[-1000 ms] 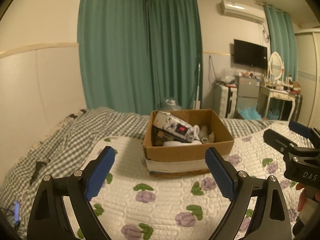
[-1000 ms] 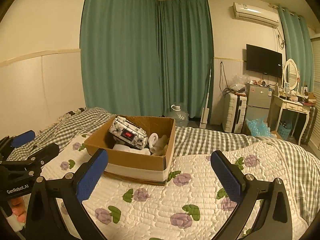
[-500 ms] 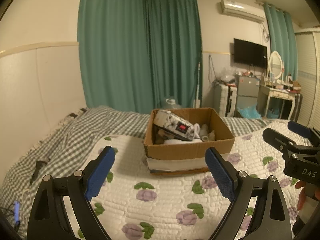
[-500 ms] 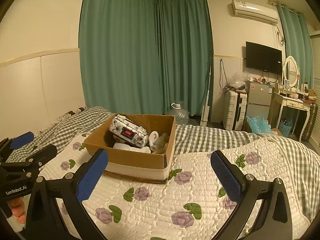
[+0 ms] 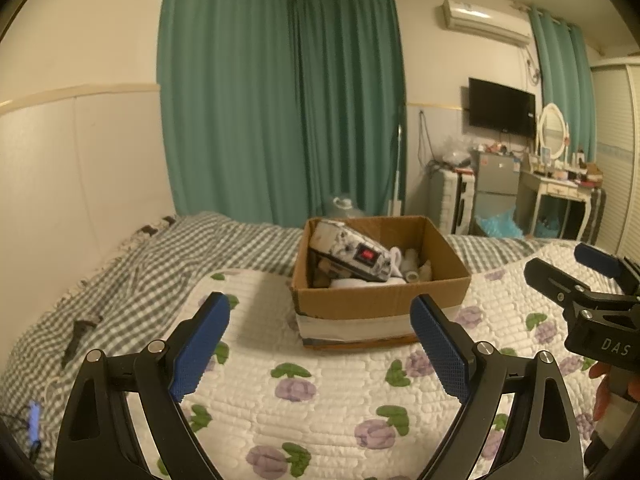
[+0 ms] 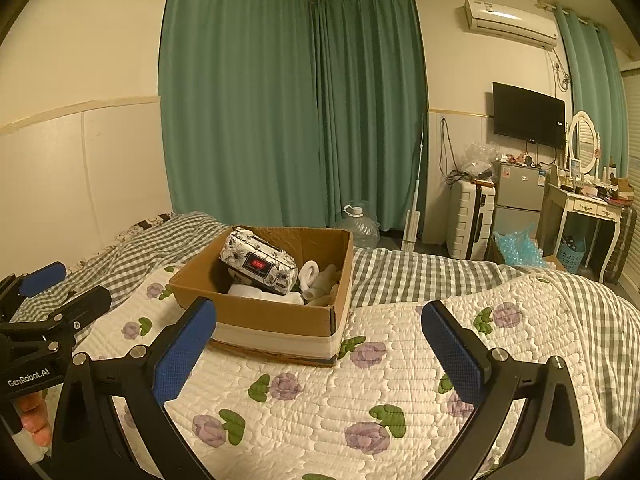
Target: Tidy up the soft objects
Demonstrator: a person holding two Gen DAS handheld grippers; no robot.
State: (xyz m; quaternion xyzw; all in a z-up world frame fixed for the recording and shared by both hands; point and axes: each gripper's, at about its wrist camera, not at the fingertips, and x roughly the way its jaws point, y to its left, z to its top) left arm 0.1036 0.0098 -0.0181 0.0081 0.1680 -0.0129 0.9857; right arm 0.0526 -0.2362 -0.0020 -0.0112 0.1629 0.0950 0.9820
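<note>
A cardboard box [image 5: 380, 302] sits on the bed's floral quilt [image 5: 320, 392]. It also shows in the right wrist view [image 6: 276, 320]. Inside lie a floral tissue pack [image 5: 352, 252] with a red label, rolled white socks [image 5: 412, 268] and a white cloth [image 6: 264, 293]. The pack [image 6: 260, 266] leans tilted on top. My left gripper [image 5: 320, 344] is open and empty, short of the box's front. My right gripper [image 6: 320, 344] is open and empty, to the box's right front. Each gripper shows at the edge of the other's view.
A grey checked blanket [image 5: 140, 272] covers the bed's left and far side. A dark object [image 5: 78, 334] lies on it at the left. Green curtains [image 6: 288, 112], a suitcase [image 6: 470, 218], a small fridge [image 6: 520, 196] and a dressing table [image 6: 588, 208] stand beyond the bed.
Both grippers have shifted slightly; the box appears a little lower and nearer in the views. Both jaws stay open. Nothing in the box has moved.
</note>
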